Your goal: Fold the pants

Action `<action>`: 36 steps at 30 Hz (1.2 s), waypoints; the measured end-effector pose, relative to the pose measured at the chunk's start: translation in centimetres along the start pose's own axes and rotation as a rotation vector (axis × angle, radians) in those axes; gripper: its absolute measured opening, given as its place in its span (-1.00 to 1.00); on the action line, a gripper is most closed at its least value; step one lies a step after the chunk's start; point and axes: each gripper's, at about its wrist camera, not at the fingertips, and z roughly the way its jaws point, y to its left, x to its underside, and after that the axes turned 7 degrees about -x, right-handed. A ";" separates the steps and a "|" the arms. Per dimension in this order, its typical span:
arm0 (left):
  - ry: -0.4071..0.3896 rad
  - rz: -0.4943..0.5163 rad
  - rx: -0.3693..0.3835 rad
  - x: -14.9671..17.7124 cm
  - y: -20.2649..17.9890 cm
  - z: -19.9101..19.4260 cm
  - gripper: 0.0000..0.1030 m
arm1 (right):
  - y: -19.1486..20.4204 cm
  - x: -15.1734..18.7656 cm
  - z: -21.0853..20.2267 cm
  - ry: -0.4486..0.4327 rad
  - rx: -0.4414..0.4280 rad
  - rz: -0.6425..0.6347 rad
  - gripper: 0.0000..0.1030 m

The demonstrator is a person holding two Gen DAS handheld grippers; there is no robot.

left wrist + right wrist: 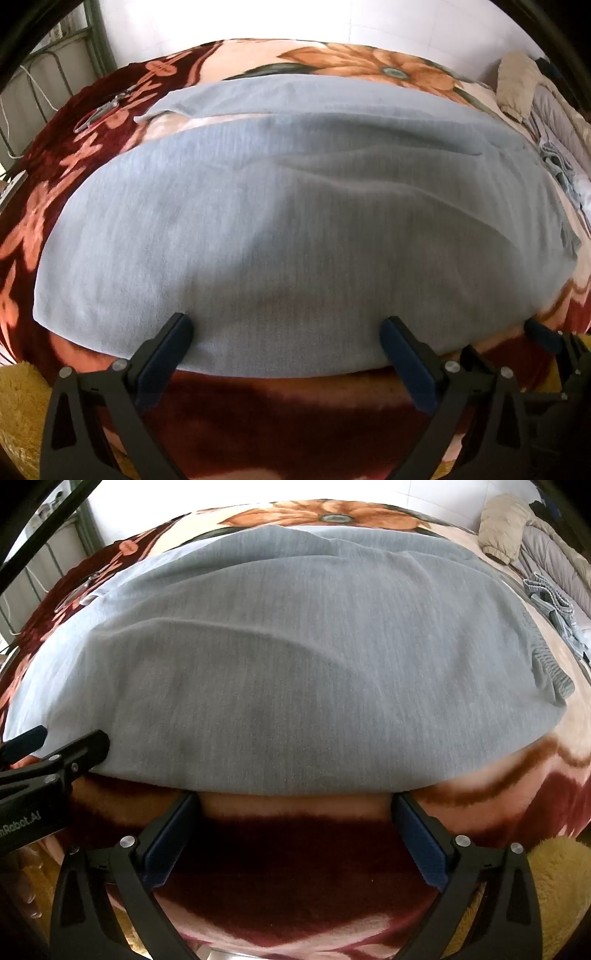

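Fingers of left gripper [284, 325] and right gripper [297, 799] spread wide apart, gripping nothing, at near edge of grey pants [295, 657] lying flat across floral blanket [498, 775]. Prob. soft, light, floppy; best pinched at near hem, both corners.

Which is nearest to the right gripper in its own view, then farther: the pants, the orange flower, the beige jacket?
From the right gripper:
1. Pants, directly ahead, near edge at the fingertips.
2. Orange flower, beyond the pants, centre.
3. Beige jacket, far right.
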 end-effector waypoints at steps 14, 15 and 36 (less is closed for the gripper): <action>-0.008 0.007 -0.006 -0.3 -0.3 -0.1 0.99 | 0.0 0.0 0.1 0.001 0.000 0.000 1.00; -0.008 0.009 -0.006 -0.3 -0.4 -0.2 0.99 | 0.0 0.0 0.1 0.000 0.000 0.001 1.00; -0.026 0.023 -0.009 0.0 -0.6 0.0 0.99 | 0.1 0.0 0.2 0.001 0.000 0.001 1.00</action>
